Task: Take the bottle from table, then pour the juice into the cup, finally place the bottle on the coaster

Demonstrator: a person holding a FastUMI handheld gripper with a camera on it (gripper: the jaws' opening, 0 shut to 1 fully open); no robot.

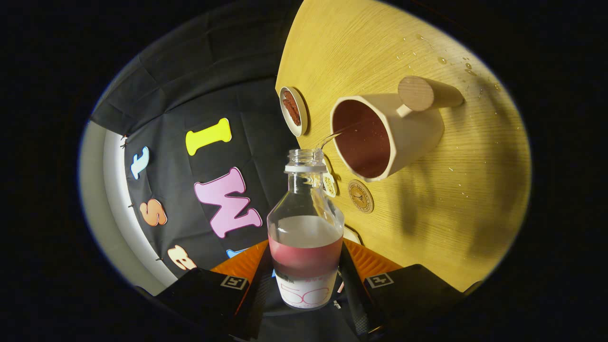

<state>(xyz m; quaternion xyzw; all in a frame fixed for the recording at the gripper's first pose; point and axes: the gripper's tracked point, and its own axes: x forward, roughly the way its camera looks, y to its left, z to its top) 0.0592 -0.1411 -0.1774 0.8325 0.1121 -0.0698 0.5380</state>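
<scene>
I am holding the clear bottle (305, 223) between the two fingers of the gripper (304, 285), both pressing on its labelled lower body, so the claw is clamped on it. The bottle is uncapped, its white neck ring and open mouth pointing away from me, reddish juice pooling in its lower half. A thin stream is running from the mouth toward the cream cup (385, 135), which is standing just beyond and right of the bottle on the wooden table (475, 190); its inside is showing dark red and its round wooden handle is jutting out on the right. A small round coaster (293, 111) is sitting left of the cup. Droplets are glinting on the far tabletop.
</scene>
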